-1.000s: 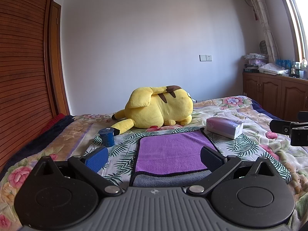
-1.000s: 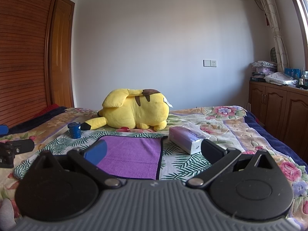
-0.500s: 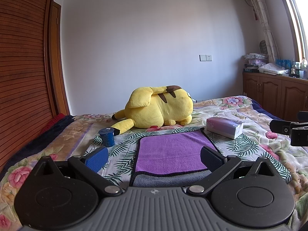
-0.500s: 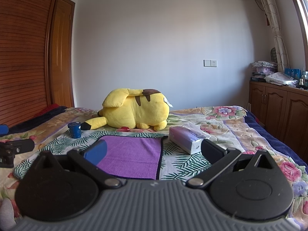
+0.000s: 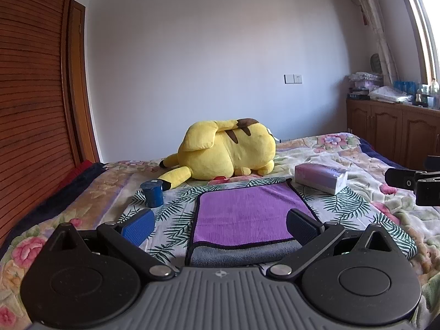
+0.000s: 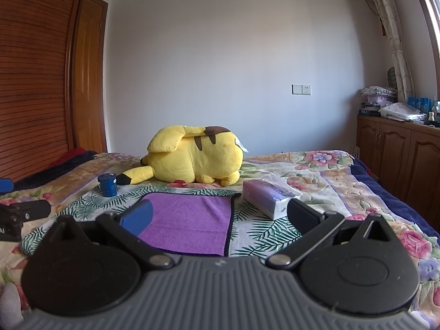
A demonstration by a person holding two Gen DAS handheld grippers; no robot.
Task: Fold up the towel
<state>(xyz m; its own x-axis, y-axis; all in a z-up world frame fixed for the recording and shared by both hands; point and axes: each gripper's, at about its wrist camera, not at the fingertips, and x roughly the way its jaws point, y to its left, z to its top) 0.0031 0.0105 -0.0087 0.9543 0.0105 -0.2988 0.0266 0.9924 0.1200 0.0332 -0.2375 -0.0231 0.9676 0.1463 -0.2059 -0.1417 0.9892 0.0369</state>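
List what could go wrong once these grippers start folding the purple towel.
1. The tissue pack sits close to the towel at its far right corner; a lifted edge may knock it.
2. The blue cup stands near the far left corner and could tip.
3. Left gripper and right gripper are both open and apart from the cloth; uneven grabs could skew the fold.
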